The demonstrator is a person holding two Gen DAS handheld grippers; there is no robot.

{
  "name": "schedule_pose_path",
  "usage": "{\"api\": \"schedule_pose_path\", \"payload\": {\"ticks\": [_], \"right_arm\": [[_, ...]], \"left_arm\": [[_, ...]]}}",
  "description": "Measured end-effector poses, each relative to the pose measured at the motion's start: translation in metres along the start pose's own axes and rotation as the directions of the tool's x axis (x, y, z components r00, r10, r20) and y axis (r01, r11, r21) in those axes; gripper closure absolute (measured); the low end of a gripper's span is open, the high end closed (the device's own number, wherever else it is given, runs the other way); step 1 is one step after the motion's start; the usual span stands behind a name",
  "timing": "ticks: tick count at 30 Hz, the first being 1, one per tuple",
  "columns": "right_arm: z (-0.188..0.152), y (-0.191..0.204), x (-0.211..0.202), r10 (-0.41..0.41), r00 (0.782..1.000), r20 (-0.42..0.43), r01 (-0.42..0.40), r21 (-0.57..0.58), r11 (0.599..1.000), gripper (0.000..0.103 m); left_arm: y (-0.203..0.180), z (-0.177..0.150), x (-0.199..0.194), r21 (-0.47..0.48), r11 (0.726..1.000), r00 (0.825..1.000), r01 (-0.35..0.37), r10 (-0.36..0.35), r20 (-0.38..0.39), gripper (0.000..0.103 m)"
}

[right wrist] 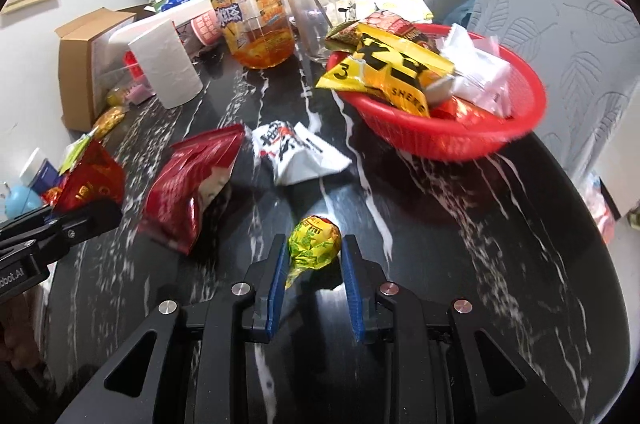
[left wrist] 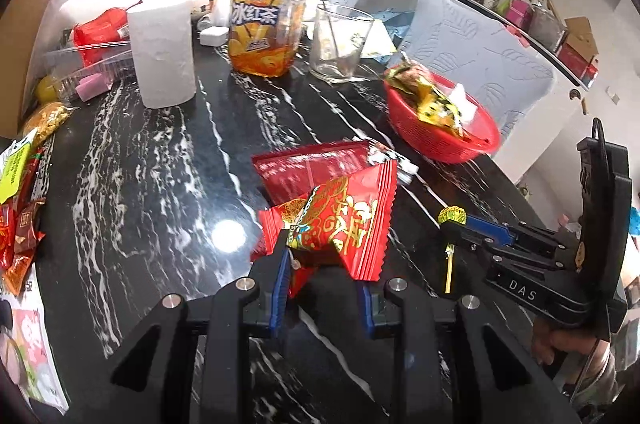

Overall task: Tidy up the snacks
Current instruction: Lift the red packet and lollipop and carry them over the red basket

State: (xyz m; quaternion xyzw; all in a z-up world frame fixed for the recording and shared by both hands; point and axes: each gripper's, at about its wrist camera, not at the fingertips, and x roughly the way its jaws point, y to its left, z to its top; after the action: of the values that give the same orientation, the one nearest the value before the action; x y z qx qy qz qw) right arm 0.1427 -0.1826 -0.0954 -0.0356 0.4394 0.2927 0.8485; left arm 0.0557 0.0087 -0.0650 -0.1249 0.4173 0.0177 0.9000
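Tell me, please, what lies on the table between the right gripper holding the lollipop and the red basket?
Nothing lies there. In the right wrist view, only bare black marble table separates the right gripper, shut on the lollipop, from the red basket.

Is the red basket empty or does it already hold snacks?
Already holding snacks: the red basket contains yellow packets and white packets heaped above its rim.

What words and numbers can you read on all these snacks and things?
"冰红茶" on the iced tea bottle.
"DAS" on the right gripper, on its body.
"3" and "SHE..." on the yellow packet in the red basket.
Red snack packet, white packet and lollipop: printing too blurred to read.
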Motion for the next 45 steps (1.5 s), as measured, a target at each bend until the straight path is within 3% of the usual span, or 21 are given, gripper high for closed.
{"api": "schedule_pose_path", "payload": {"ticks": [20,35,45], "right_arm": [[-0.063,-0.029,-0.066,0.008,1.0,-0.008,-0.008,0.102,0.995,0.077],[-0.043,-0.051,-0.12,-0.031,0.993,0.118,0.02,0.093,0.996,0.077],[-0.005,-0.058,-0.134,-0.011,0.982,0.191,0.005,0.035,0.999,0.077]], "left_arm": [[-0.077,-0.022,0.008,0.109,0.982,0.986,0.155,-0.148,-0.071,0.076],[-0.126,0.004,0.006,0.204,0.955,0.977,0.215,-0.211,-0.041,0.075],[-0.144,0.053,-0.004,0.259,0.944,0.973,0.206,-0.225,0.048,0.075]]}}
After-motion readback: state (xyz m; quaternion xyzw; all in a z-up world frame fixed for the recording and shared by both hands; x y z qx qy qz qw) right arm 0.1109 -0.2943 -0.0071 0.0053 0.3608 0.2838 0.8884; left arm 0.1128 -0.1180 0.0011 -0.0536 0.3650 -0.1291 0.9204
